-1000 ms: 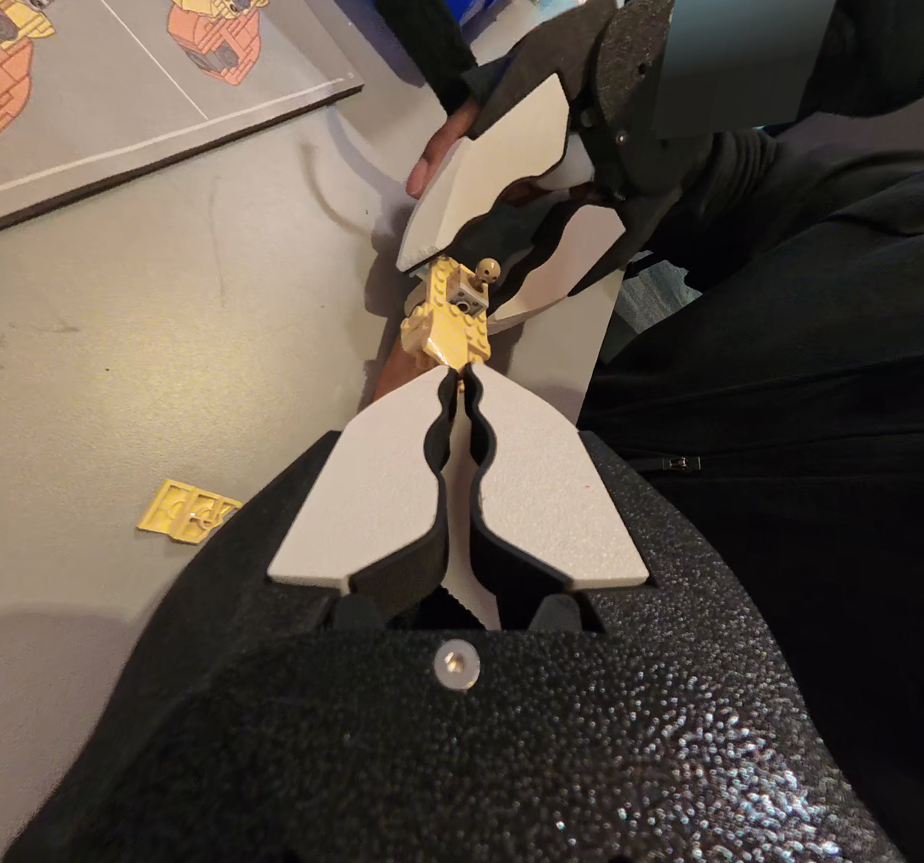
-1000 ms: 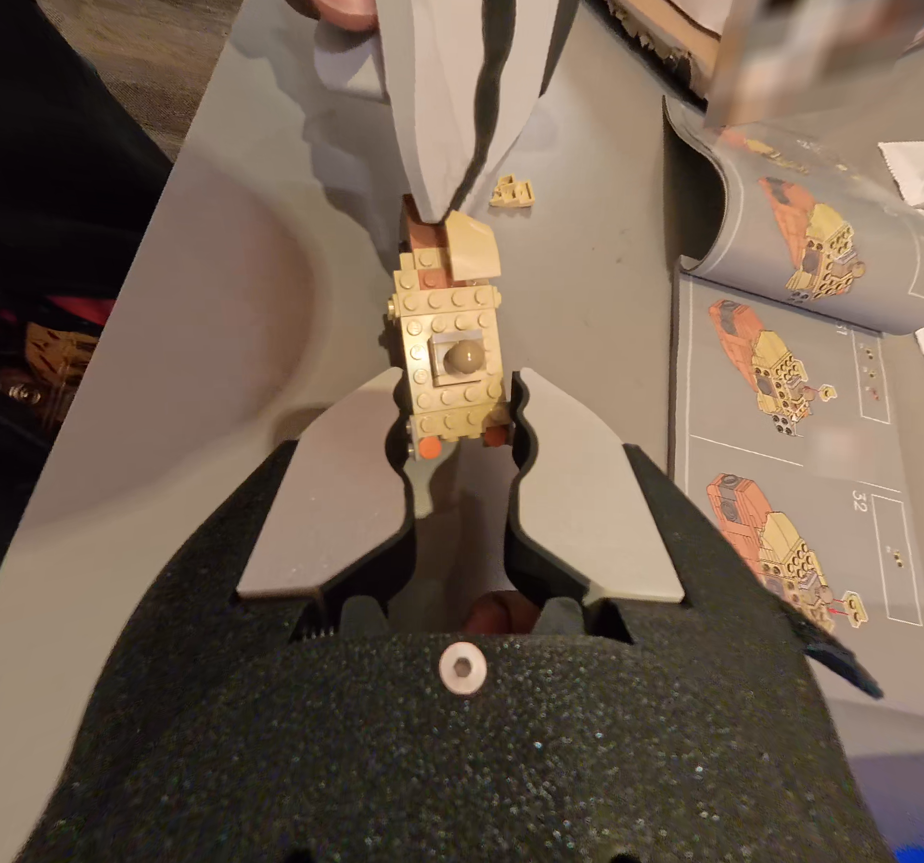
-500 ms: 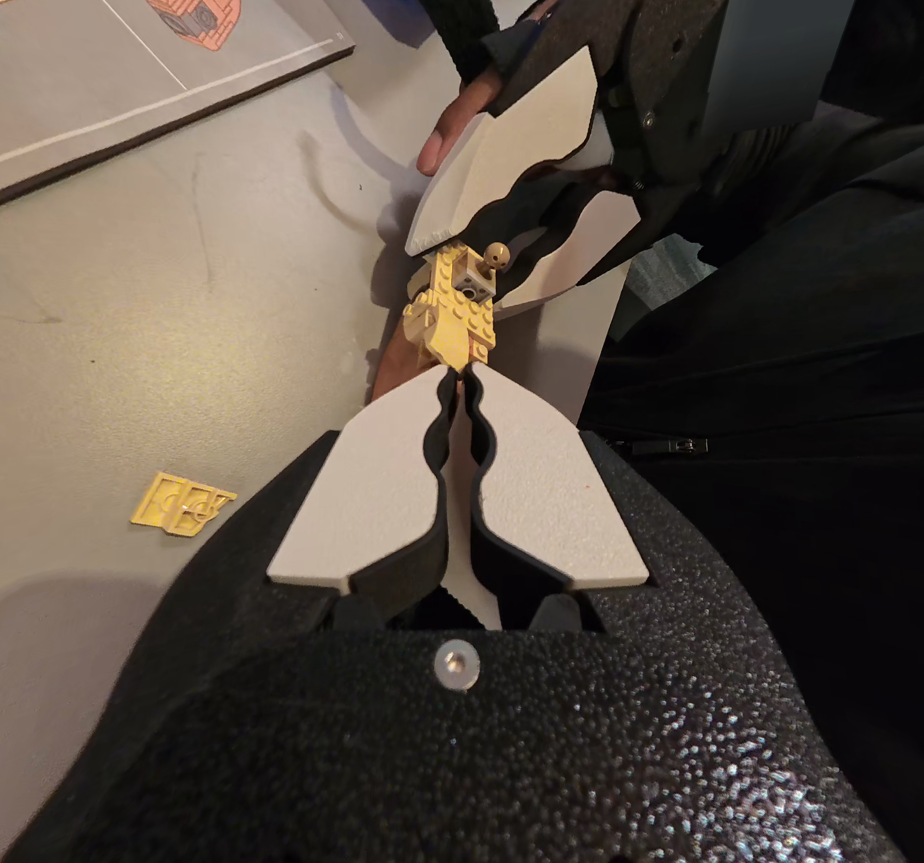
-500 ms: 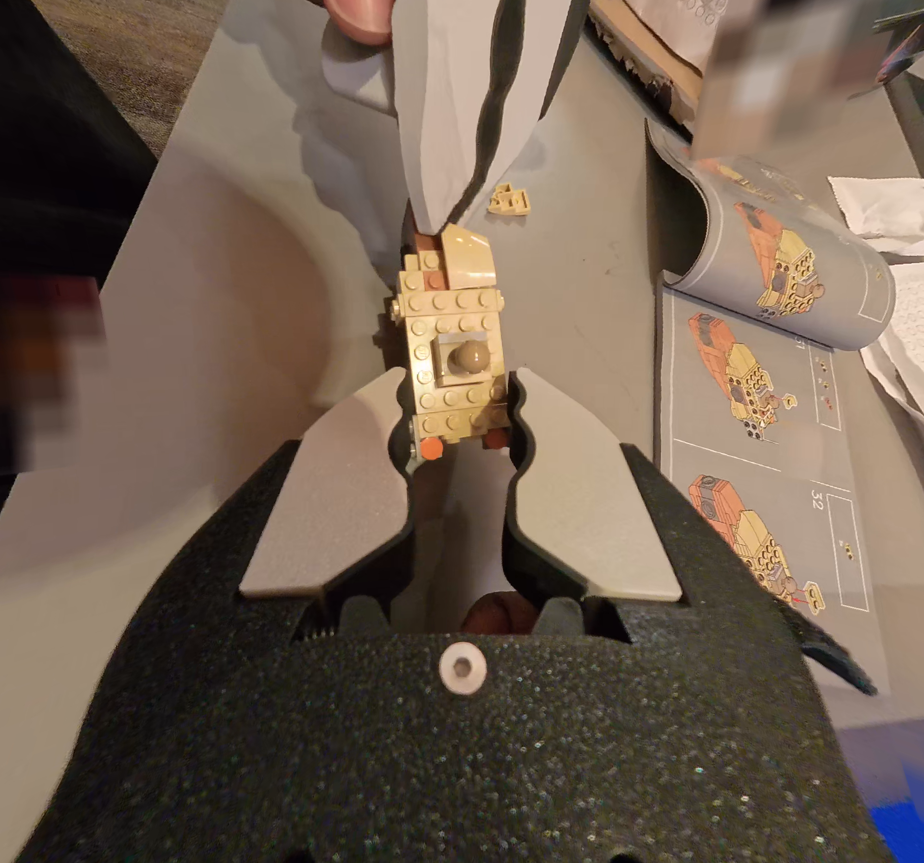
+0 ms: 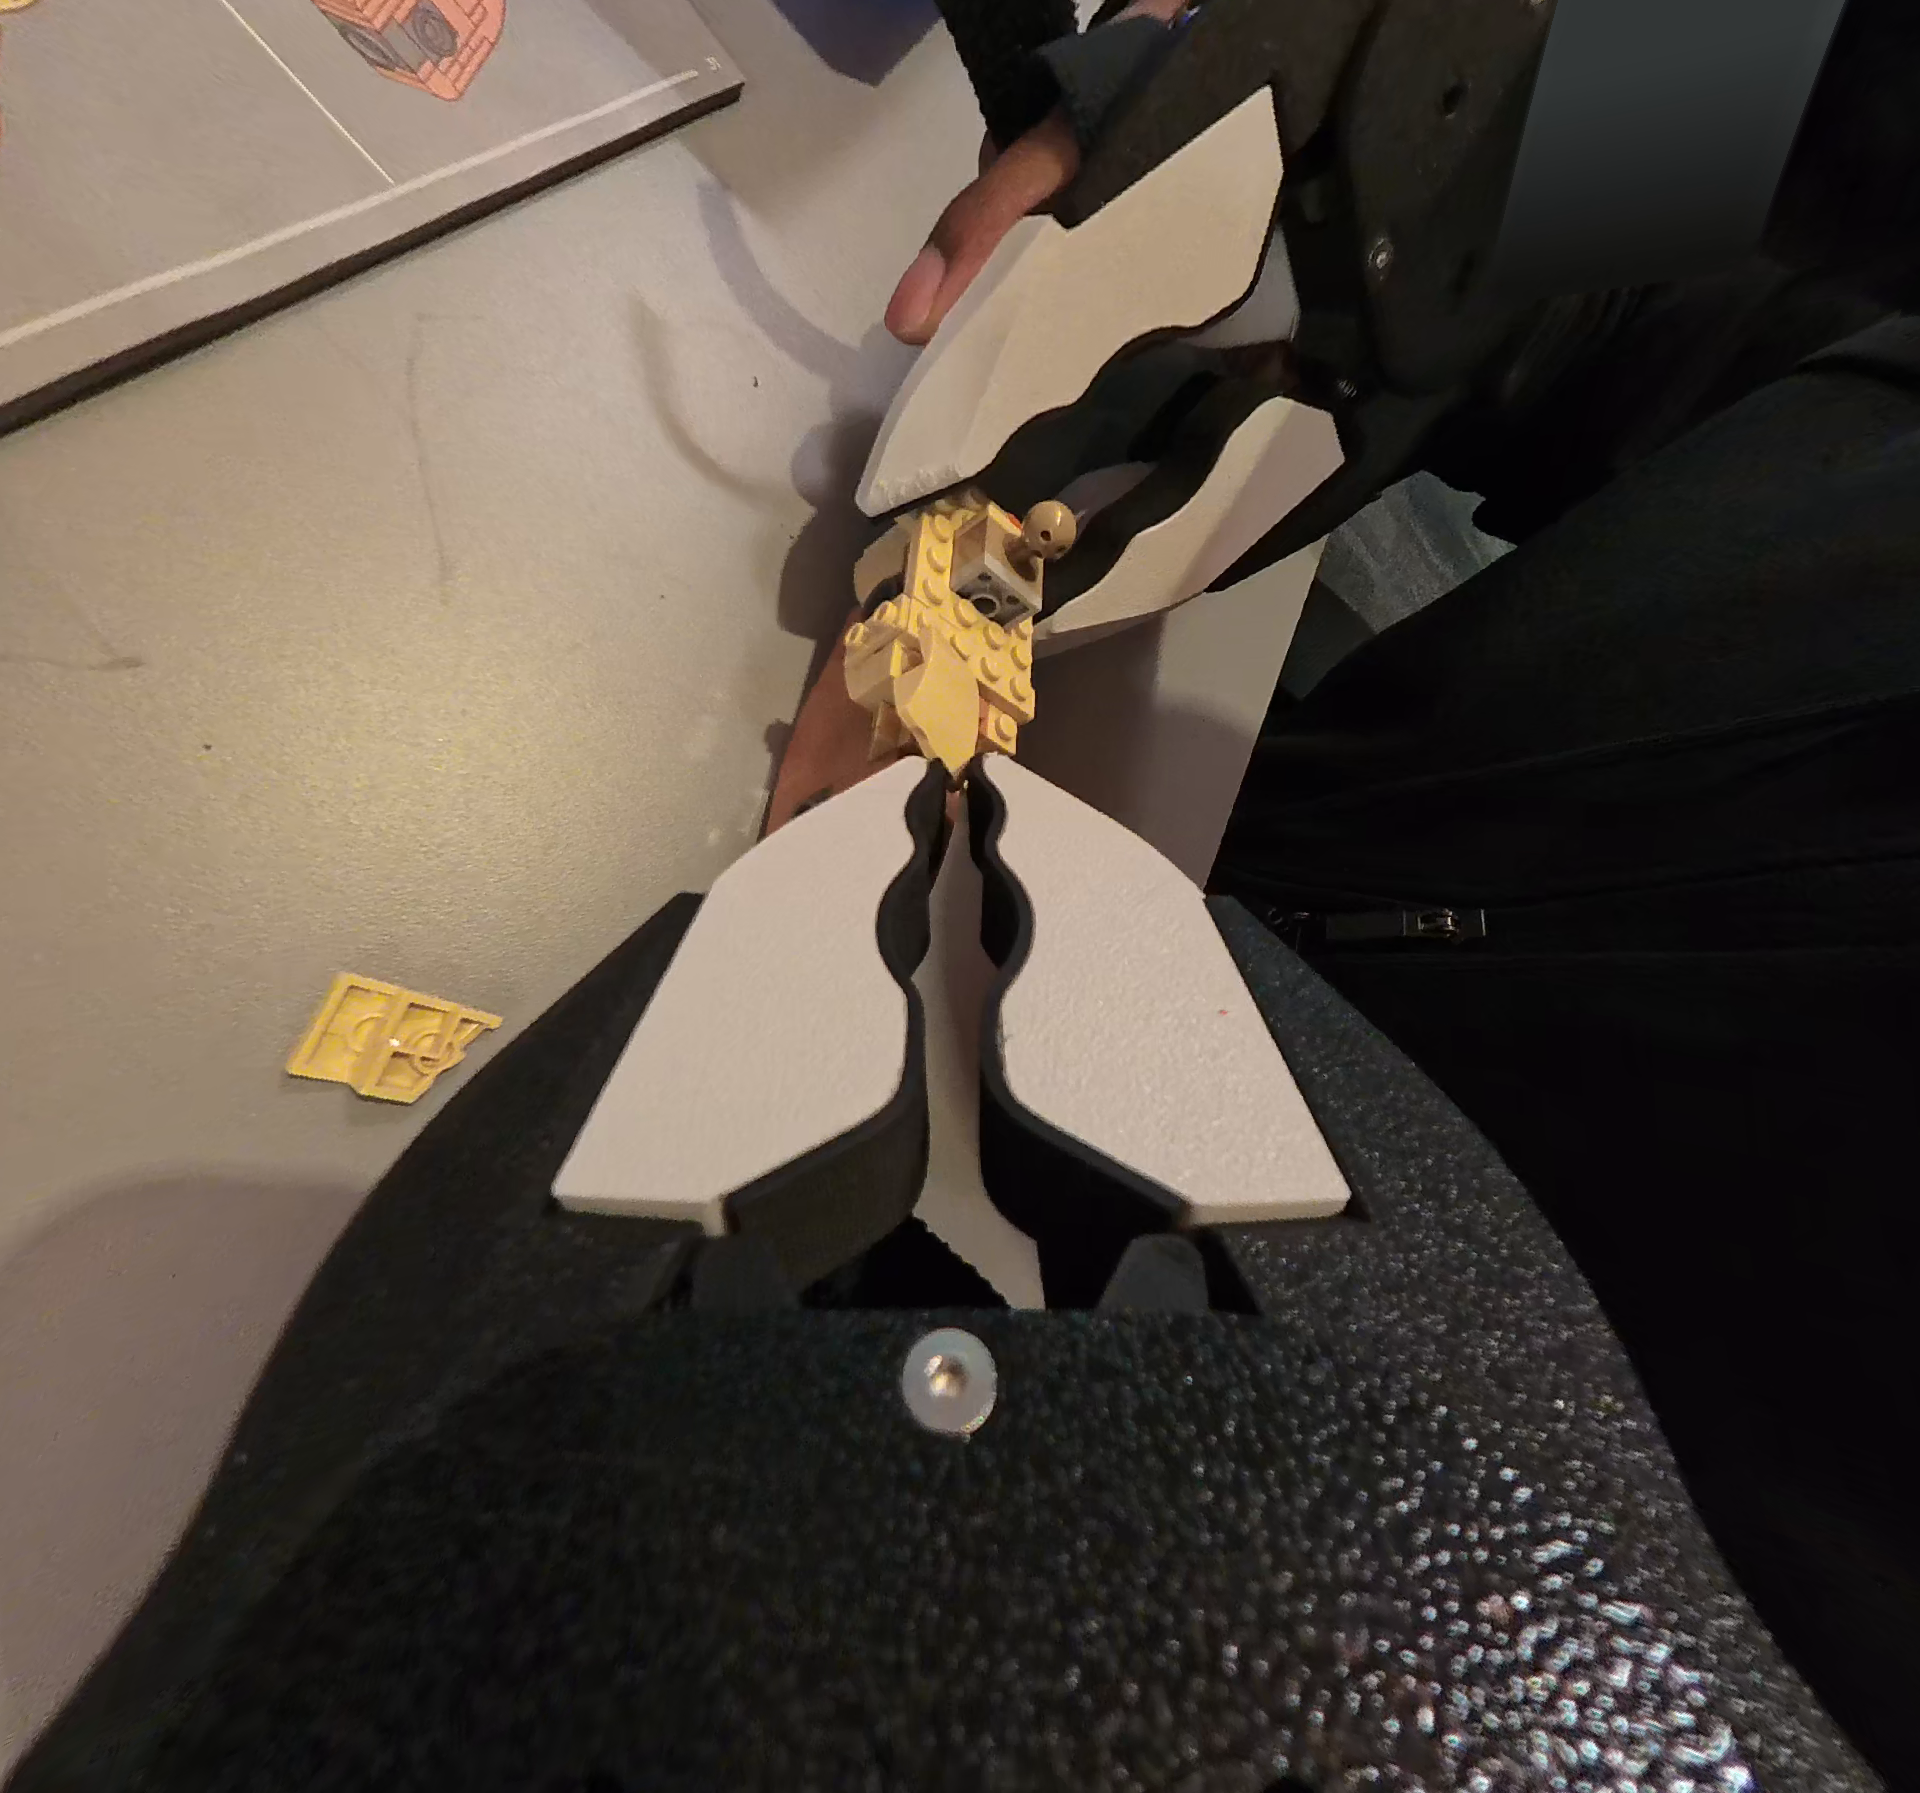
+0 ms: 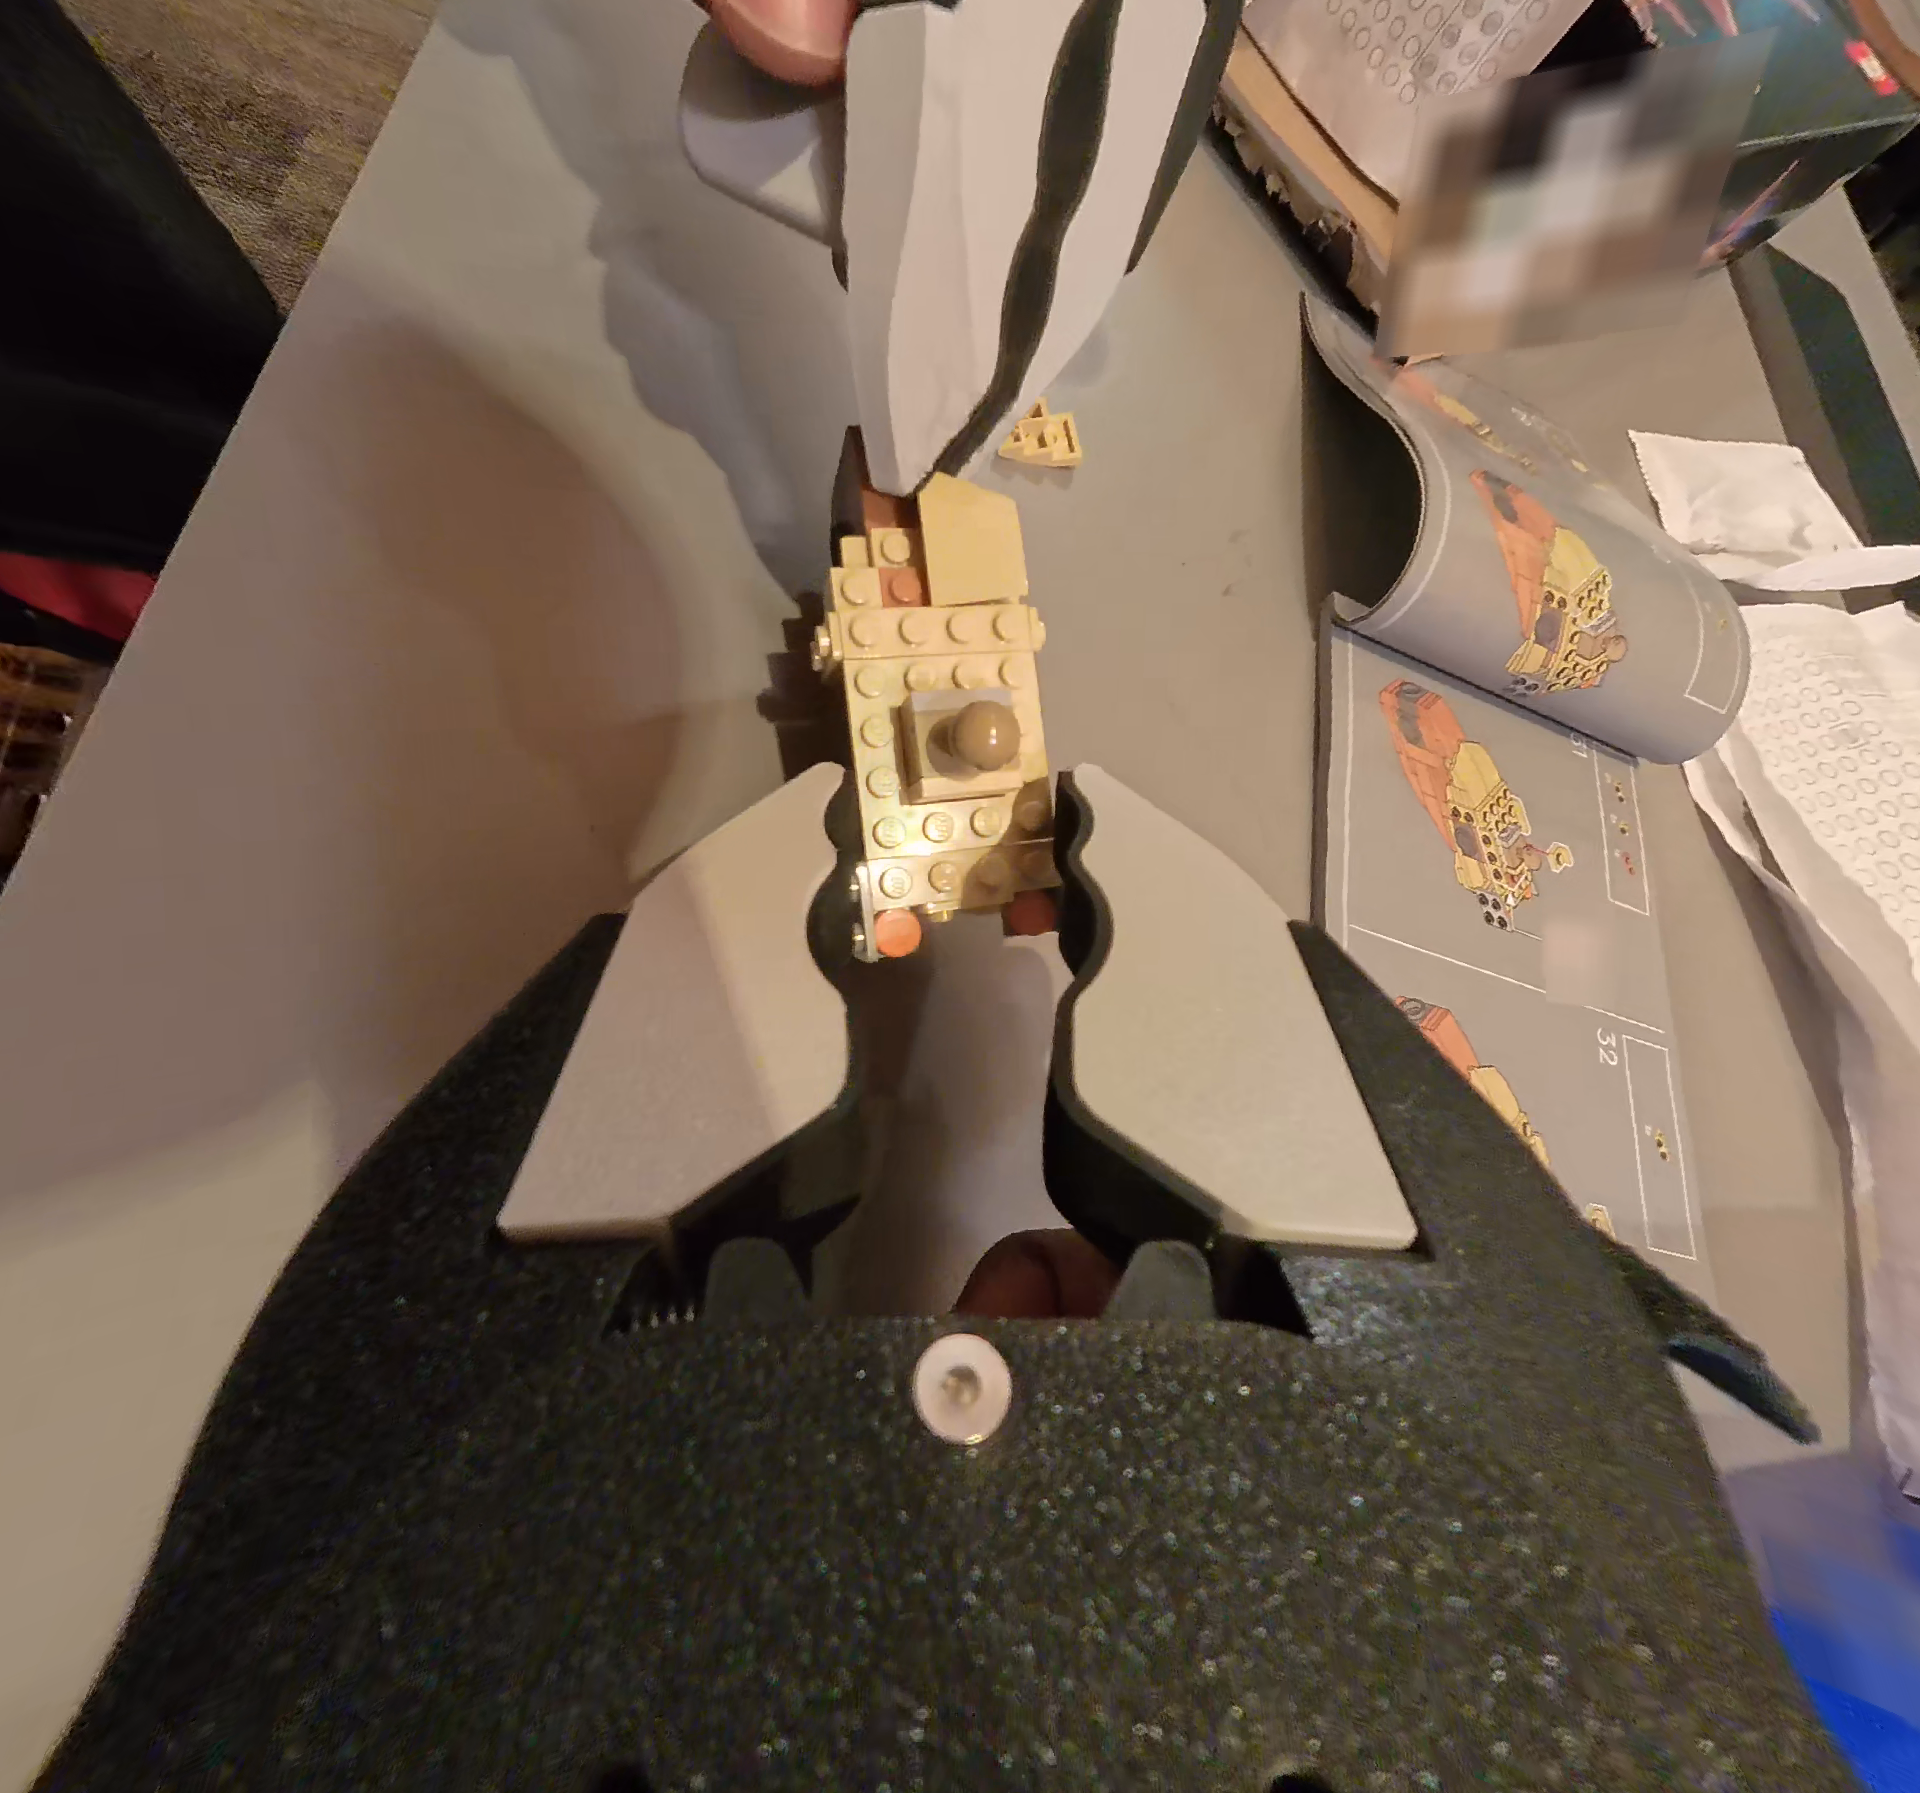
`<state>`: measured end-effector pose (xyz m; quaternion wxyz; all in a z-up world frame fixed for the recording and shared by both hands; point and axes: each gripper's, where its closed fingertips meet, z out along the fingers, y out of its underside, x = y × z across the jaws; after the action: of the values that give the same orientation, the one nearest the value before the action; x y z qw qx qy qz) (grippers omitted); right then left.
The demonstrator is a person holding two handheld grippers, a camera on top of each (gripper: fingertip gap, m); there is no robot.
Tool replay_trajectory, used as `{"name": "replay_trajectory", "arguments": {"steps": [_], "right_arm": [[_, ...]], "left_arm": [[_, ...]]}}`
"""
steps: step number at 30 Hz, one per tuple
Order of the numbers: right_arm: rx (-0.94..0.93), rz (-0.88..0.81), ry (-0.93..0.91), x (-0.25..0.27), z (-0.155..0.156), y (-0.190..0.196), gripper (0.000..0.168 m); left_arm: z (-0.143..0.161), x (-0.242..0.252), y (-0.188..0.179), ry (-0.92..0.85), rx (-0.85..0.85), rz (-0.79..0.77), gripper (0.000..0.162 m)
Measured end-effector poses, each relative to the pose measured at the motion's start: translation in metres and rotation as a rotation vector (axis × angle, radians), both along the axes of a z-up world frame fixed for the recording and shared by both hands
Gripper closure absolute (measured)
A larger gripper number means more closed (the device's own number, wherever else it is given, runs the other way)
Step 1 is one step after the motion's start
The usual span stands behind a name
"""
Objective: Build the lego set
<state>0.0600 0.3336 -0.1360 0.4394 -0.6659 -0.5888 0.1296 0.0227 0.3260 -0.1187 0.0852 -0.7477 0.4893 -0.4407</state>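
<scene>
A small tan lego model (image 5: pixel 951 647) with a round tan knob and reddish-brown bricks is held in the air between both grippers. My left gripper (image 5: pixel 951 777) is shut on the model's pointed sloped end. In the right wrist view it comes down from the top (image 6: pixel 909 481) onto that end. My right gripper (image 6: pixel 954 793) is shut on the sides of the model's (image 6: pixel 940 704) studded end; it also shows in the left wrist view (image 5: pixel 992 554). A loose tan plate (image 5: pixel 390 1037) lies on the grey table (image 5: pixel 312 652), beyond the model in the right wrist view (image 6: pixel 1044 439).
An open instruction booklet (image 6: pixel 1496 860) lies on the table to the right, its upper page curled; it also shows in the left wrist view (image 5: pixel 260 81). White paper bags (image 6: pixel 1818 756) and a box (image 6: pixel 1558 29) sit at the far right. The table edge (image 6: pixel 343 289) runs along the left. Spacing between my two grippers at the tips: around 5 cm. My left gripper's tips are some 10 cm from the loose tan plate (image 5: pixel 390 1037). The right camera catches it too, in the right wrist view (image 6: pixel 1045 432).
Both grippers have kept their hold on the model. The pair has shifted slightly, and the right gripper now stands a little higher and closer in the left wrist view.
</scene>
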Motion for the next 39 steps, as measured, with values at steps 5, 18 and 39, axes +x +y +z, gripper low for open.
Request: {"name": "replay_trajectory", "arguments": {"steps": [5,18,39], "right_arm": [[0.025,0.002,-0.006,-0.0002,0.0007,0.0000,0.133],[0.097,0.002,-0.026,-0.0008,0.0022,-0.0011,0.133],[0.113,0.000,-0.022,-0.0018,0.0031,-0.0026,0.133]], "left_arm": [[-0.0005,-0.0008,-0.0004,0.016,0.036,-0.012,0.158],[-0.0004,-0.0015,-0.0030,0.033,0.060,-0.017,0.157],[0.0005,-0.0029,-0.0050,0.017,0.063,0.025,0.153]]}}
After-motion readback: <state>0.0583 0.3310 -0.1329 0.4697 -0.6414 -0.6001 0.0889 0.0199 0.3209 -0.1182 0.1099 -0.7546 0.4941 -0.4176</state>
